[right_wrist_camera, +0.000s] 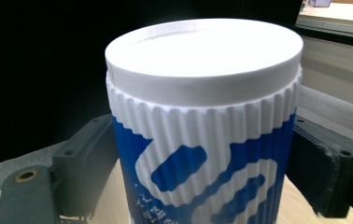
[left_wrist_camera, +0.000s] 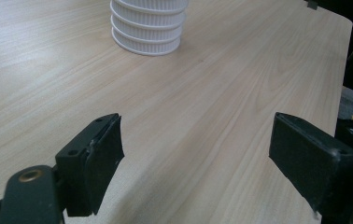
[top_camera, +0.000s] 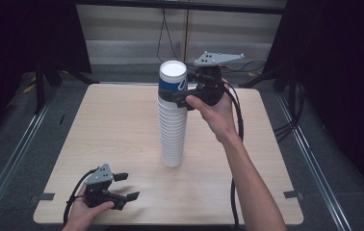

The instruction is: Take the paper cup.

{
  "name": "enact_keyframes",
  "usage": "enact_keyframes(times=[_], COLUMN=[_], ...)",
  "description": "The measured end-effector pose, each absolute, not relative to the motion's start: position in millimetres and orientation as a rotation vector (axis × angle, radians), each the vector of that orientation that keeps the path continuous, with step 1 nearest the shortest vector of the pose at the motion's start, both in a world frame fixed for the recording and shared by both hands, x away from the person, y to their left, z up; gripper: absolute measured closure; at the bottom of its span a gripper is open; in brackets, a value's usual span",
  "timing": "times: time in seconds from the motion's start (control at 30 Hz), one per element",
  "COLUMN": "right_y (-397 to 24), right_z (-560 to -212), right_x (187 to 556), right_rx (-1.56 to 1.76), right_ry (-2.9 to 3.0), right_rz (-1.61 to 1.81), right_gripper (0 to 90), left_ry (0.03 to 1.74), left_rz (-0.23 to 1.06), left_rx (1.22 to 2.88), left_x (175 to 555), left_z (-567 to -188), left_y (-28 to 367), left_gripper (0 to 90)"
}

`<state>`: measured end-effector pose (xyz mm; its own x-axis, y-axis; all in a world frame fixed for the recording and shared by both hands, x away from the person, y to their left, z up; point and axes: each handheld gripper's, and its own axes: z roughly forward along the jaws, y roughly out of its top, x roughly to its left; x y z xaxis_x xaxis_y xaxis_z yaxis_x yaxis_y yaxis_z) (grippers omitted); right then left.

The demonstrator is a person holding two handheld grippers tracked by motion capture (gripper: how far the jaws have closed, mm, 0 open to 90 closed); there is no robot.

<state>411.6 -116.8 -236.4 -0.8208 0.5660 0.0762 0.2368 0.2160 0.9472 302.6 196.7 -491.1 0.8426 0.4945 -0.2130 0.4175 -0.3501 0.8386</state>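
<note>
A tall stack of white ribbed paper cups [top_camera: 173,134] stands upside down at the middle of the wooden table [top_camera: 112,120]. Its top cup [top_camera: 173,77] carries a blue and white pattern. My right gripper [top_camera: 180,94] reaches in from the right at that height. In the right gripper view the top cup [right_wrist_camera: 202,116] sits between the two jaws of the right gripper [right_wrist_camera: 202,182], and both pads lie against its sides. My left gripper [top_camera: 128,186] rests open near the table's front left edge. In the left gripper view the left gripper [left_wrist_camera: 195,149] holds nothing, with the stack's base [left_wrist_camera: 147,28] farther off.
Bare wood surrounds the stack on all sides. Black cables [top_camera: 238,120] trail from the right gripper along the forearm. Dark curtains flank the table, and metal floor rails [top_camera: 11,159] run along both sides.
</note>
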Motion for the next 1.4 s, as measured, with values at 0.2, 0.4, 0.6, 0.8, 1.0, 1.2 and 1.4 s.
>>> enact_keyframes(times=[0.2, 0.4, 0.6, 0.8, 1.0, 1.2, 1.4], right_y=[-116.5, -115.9, -116.1, -115.4, -115.1, -115.3, -117.6], right_z=[-235.1, -235.2, -234.8, -235.0, -234.2, -230.1, -227.0], right_x=[412.2, 412.4, 412.3, 411.8, 411.8, 411.4, 409.3], right_rx=[0.757, 0.755, 0.75, 0.758, 0.752, 0.738, 0.738], right_ry=[2.185, 2.173, 2.169, 2.16, 2.147, 2.13, 2.097], right_rz=[1.655, 1.652, 1.648, 1.651, 1.66, 1.664, 1.682], right_gripper=[17.9, 22.3, 22.7, 22.8, 22.9, 23.0, 23.2], left_ry=[0.668, 0.674, 0.677, 0.682, 0.691, 0.688, 0.693], left_rz=[0.092, 0.093, 0.096, 0.098, 0.096, 0.091, 0.098], left_rx=[1.988, 1.983, 1.978, 1.988, 1.98, 1.984, 1.978], left_x=[302.5, 302.5, 303.5, 303.4, 303.8, 305.1, 304.6], left_z=[-491.1, -490.8, -490.9, -492.0, -492.4, -493.2, -492.3], left_y=[196.4, 197.5, 199.4, 198.7, 200.2, 201.2, 201.9], left_gripper=[17.3, 17.3, 17.3, 17.8, 18.0, 18.3, 18.3])
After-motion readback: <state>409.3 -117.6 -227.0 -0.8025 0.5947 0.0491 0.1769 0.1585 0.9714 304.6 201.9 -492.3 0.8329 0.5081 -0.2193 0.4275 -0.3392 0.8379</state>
